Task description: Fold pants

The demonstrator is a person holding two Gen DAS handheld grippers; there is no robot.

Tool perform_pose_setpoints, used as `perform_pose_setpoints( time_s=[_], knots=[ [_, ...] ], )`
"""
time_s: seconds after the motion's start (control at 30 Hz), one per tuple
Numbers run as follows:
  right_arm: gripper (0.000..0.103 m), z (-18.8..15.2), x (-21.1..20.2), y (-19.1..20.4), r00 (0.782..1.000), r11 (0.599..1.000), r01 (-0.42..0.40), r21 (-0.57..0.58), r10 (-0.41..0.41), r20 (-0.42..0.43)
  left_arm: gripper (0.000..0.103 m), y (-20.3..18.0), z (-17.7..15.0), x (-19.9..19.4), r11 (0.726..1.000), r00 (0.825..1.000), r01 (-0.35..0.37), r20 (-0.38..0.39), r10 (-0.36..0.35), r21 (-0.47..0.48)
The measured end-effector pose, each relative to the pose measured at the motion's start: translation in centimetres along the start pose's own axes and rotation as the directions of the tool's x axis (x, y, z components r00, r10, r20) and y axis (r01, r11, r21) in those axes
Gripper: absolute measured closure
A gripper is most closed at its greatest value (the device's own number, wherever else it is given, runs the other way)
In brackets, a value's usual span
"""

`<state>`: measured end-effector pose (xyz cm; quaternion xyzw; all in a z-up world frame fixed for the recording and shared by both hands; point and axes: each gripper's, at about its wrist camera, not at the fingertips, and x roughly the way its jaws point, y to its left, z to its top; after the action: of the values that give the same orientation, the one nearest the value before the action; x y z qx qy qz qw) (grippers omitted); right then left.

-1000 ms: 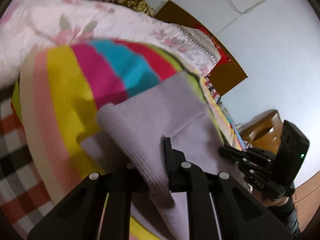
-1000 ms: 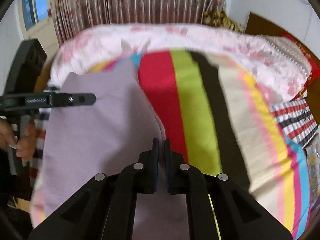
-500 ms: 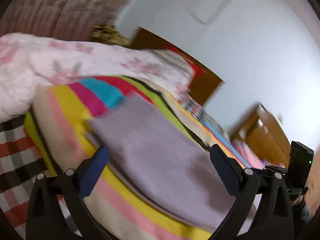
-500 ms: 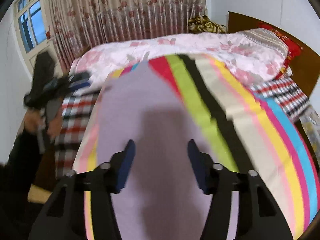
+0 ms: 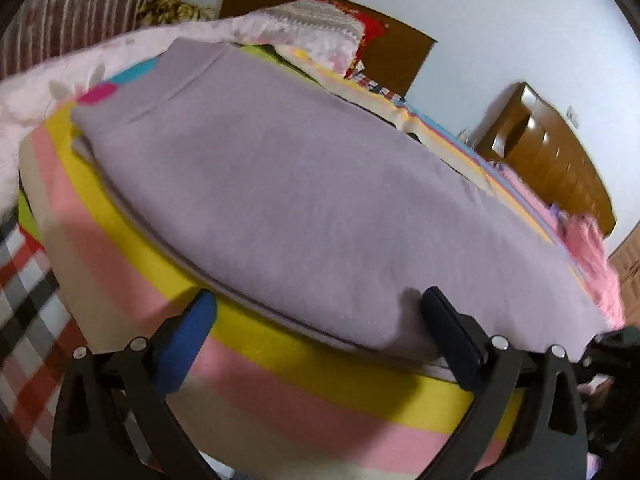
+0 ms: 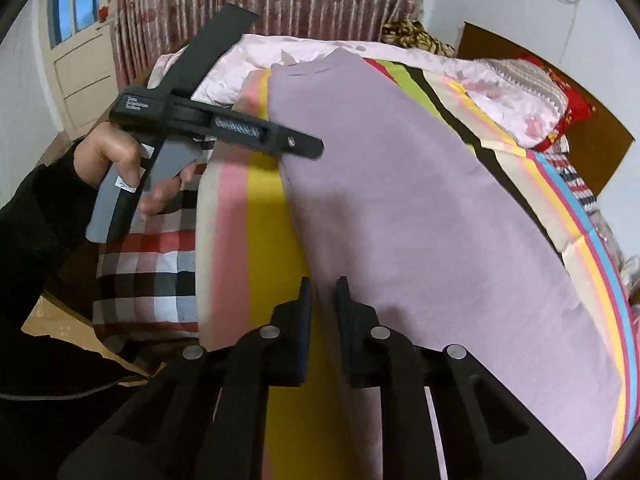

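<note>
The lilac pants (image 5: 304, 184) lie folded lengthwise, flat on a striped blanket (image 5: 280, 392) on the bed. They also show in the right wrist view (image 6: 420, 220). My left gripper (image 5: 320, 332) is wide open and empty, its fingers straddling the near long edge of the pants. In the right wrist view the left gripper (image 6: 304, 146) hovers over the far part of the pants. My right gripper (image 6: 322, 300) has its jaws close together around the near left edge of the pants; whether the pads pinch the cloth is unclear.
A pink floral quilt (image 6: 312, 52) and pillows (image 6: 532, 108) lie at the bed's far end. A checked sheet (image 6: 148, 276) hangs on the left side. A wooden dresser (image 5: 560, 148) stands by the wall. A curtain (image 6: 260, 0) and door (image 6: 80, 76) are behind.
Both grippers let go of the pants and opened; the pants now lie flat. My left gripper dropped to the pants' long edge. My right gripper has narrowed again at the near edge.
</note>
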<state>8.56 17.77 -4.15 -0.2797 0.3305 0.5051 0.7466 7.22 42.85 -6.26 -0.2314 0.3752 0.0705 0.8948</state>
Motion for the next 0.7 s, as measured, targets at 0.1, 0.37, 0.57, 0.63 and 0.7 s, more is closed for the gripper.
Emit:
perform_pose_setpoints(
  time_s=[0.1,0.37,0.57,0.63,0.7],
  knots=[
    [0.088,1.3,-1.3,-0.2,0.997,0.995,-0.066,0.071,0.063,0.042,0.004,-1.1,0.5,-1.4,0.995,0.995,-0.096,0.027,0.096,-0.004],
    [0.087,6.7,3.3,2.4,0.994,0.995,-0.102,0.01,0.102,0.036,0.004,-1.4,2.2,-4.5,0.99,0.979,-0.129,0.149,0.137,-0.064],
    [0.087,5.9,4.1,1.9,0.992,0.992,-0.119,0.034,0.118,0.033,0.003,0.5,0.9,-7.6,0.989,0.976,-0.111,0.176,0.127,-0.098],
    [0.087,6.0,3.5,1.4,0.991,0.991,-0.124,0.046,0.121,0.065,0.003,1.2,0.3,-7.8,0.989,0.979,-0.092,0.173,0.111,-0.112],
    [0.087,6.1,3.5,1.2,0.991,0.991,-0.119,0.054,0.115,0.064,0.003,1.7,-0.3,-7.9,0.99,0.982,-0.075,0.163,0.095,-0.123]
  ],
)
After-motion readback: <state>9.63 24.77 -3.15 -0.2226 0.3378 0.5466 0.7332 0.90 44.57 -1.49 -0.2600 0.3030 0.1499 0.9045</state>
